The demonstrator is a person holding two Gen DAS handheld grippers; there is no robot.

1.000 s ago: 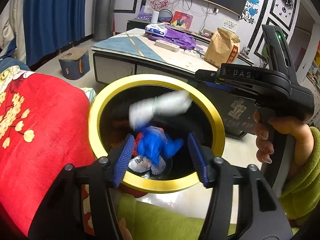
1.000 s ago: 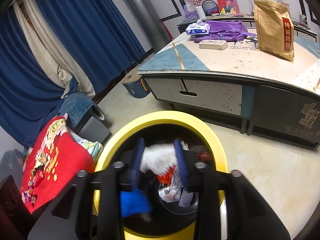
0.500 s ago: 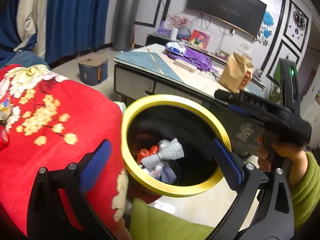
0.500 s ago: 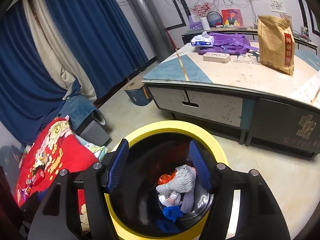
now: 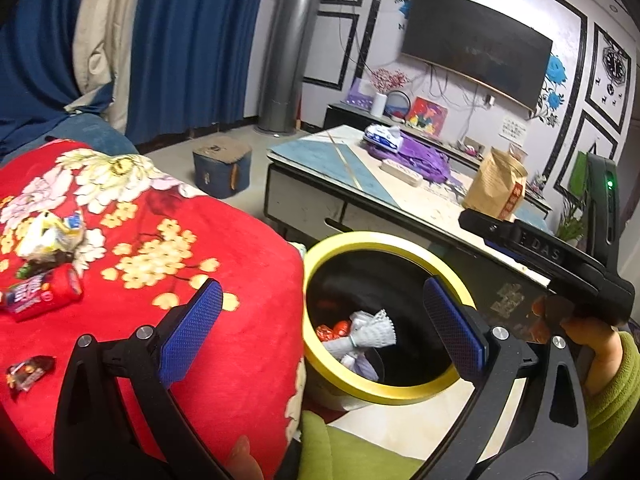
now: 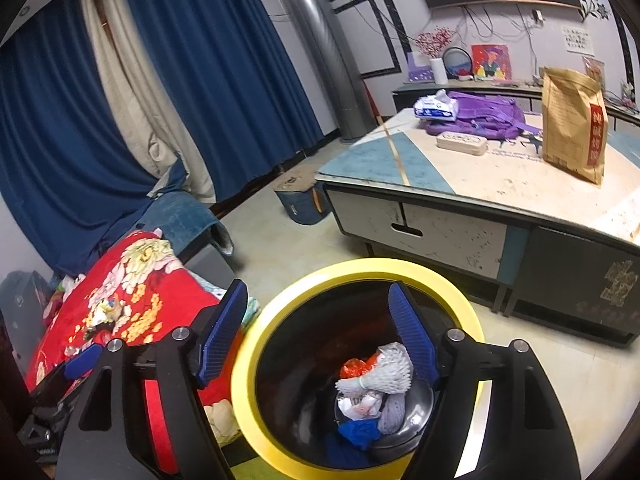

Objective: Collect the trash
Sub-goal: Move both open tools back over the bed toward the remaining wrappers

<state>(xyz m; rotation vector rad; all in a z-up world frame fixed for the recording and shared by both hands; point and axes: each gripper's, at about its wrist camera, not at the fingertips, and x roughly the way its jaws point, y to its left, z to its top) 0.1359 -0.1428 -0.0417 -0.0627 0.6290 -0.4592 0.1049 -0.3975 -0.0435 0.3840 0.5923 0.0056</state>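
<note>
Both grippers are hanging with fingers spread apart and holding nothing: the left gripper [image 5: 322, 328] beside the yellow-rimmed bin [image 5: 362, 394], the right gripper [image 6: 320, 334] over it. Leftover wrappers [image 5: 40, 260] are lying on the red blanket [image 5: 224, 248] at nine o'clock. Reaching there, the left should be straddling one wrapper, pinching foil, not cloth.

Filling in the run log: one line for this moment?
left gripper open | right gripper open | white foam net in bin | wrappers on red blanket

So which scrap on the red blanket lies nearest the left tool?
The dark crinkled wrapper, alone by the left tool; the red packet and crumpled pile sit farther back.
</note>
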